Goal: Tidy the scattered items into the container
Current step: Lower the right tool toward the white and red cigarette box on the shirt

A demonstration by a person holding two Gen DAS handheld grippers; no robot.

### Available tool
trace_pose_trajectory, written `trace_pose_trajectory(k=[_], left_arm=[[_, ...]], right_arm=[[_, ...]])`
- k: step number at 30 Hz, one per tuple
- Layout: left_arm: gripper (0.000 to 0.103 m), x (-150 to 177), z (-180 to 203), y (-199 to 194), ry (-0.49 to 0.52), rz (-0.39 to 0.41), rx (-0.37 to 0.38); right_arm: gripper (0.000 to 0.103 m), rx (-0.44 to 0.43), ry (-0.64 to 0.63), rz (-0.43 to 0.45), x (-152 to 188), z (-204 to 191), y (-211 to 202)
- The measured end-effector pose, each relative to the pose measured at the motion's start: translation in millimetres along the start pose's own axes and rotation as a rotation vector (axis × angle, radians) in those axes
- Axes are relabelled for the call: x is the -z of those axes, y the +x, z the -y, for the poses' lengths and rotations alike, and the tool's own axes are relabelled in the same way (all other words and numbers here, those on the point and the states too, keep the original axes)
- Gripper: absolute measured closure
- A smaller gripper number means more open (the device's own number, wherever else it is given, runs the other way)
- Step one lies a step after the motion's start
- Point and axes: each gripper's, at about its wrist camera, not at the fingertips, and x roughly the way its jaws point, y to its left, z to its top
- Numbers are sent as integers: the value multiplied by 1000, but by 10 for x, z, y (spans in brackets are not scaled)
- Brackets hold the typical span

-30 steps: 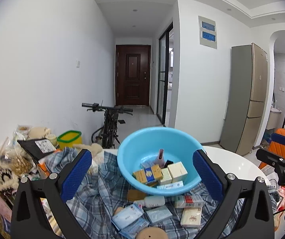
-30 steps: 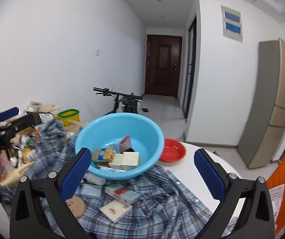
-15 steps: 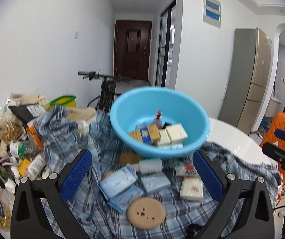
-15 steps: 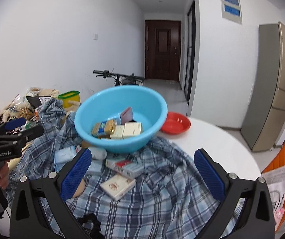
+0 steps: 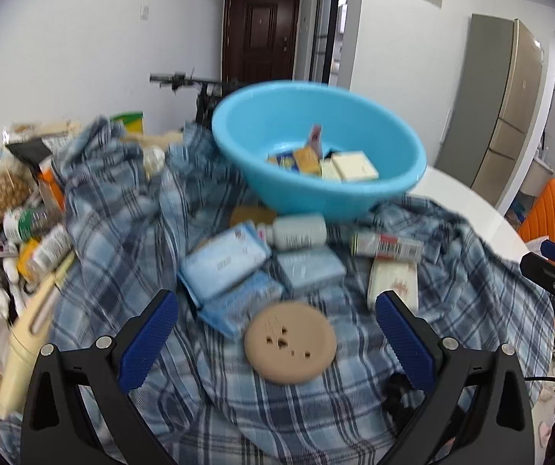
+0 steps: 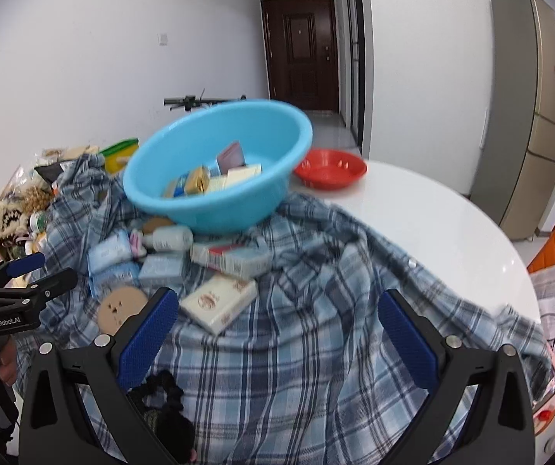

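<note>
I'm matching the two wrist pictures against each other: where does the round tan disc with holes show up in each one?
Left wrist view: the round tan disc lies low in the middle, on the plaid cloth, between the open jaws.
Right wrist view: the disc sits low on the left, just outside the left jaw.
Shared landmark: the blue basin, behind the disc in both.

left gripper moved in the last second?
Yes. The left gripper tipped down and closer to the table: the blue basin and brown door sit higher in its view.
</note>
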Motion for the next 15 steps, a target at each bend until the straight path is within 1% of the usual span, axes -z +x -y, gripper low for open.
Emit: trace_pose_trajectory(k=[3,9,12,15], left_arm=[[0,117,19,72,12,-33,-4],[0,281,-24,181,-1,-95,-9],[0,320,-60,216,-14,-114,-15],[0,321,-83,217,-28,-115,-13]], right_arm=[[0,1,4,-29,87,7,51],[0,-5,13,-49,179,36,70],[0,-8,5,-63,202,29,100],[0,-8,0,-70,203,20,111]])
